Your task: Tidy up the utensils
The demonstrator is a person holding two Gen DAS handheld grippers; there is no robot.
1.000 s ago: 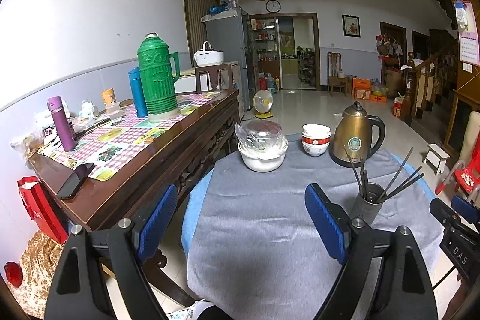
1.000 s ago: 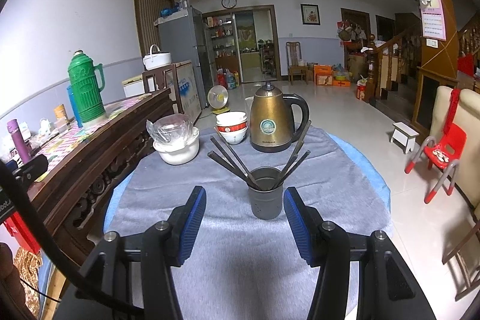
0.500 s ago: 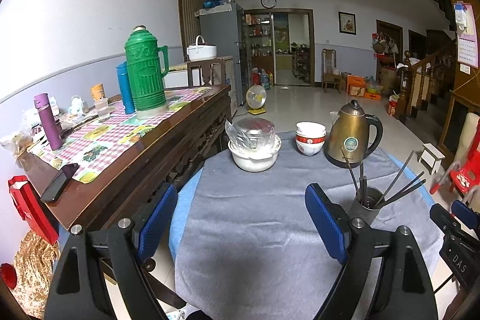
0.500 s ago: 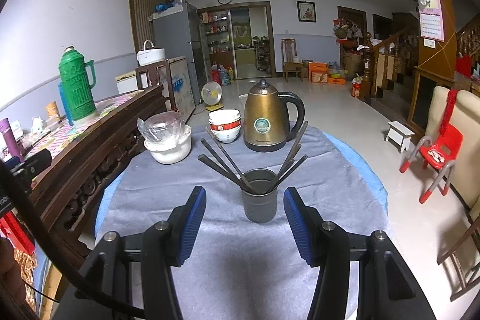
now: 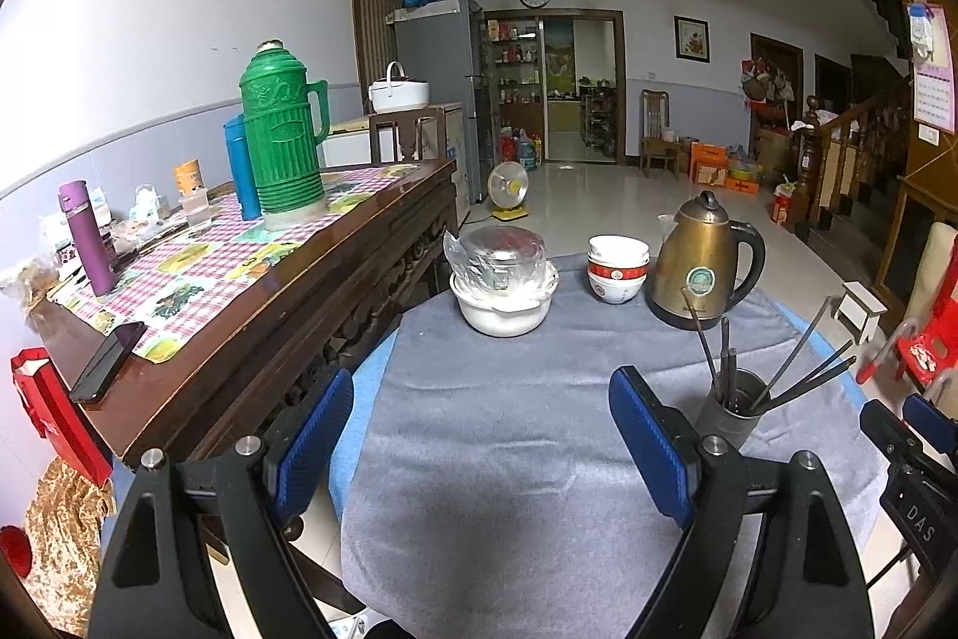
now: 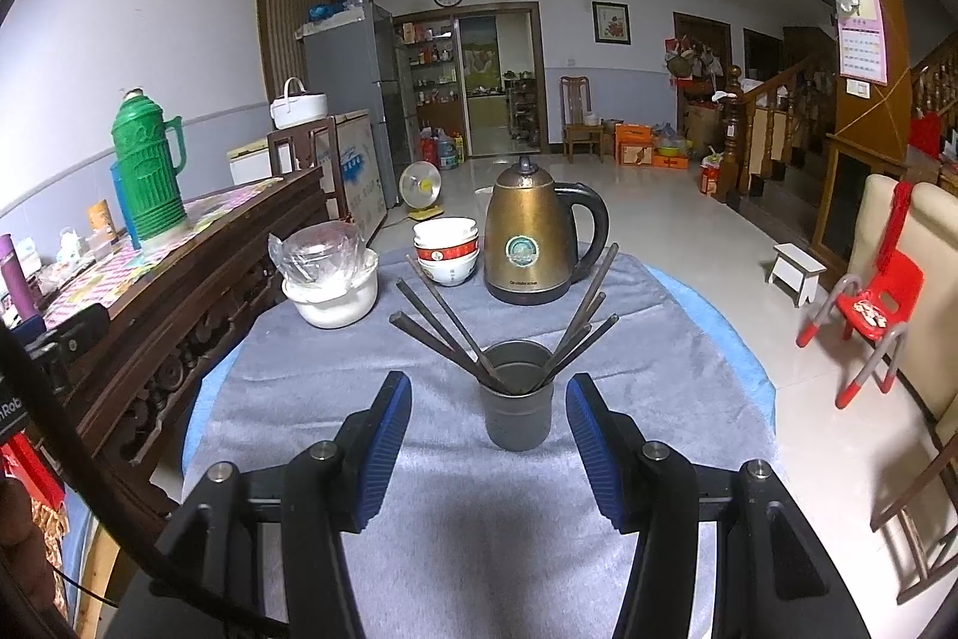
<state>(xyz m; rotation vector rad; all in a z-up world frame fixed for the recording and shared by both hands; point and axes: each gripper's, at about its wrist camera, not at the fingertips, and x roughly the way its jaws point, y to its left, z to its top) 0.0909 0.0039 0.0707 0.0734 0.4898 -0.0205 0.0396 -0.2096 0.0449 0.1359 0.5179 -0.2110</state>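
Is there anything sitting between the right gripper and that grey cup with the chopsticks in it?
Nothing visible: only bare grey cloth lies between the open right gripper and the grey cup. The chopsticks fan outward above its rim.

The lower ends of the dark metal chopsticks (image 6: 446,315) vanish inside the grey cylindrical metal holder (image 6: 517,402). At three o'clock, the red plastic child's chair (image 5: 925,339) is cut by the frame edge. The brass-coloured kettle's round badge (image 6: 520,250) is too small to read.

one kettle (image 6: 527,244), one cup (image 6: 516,402) (grey)
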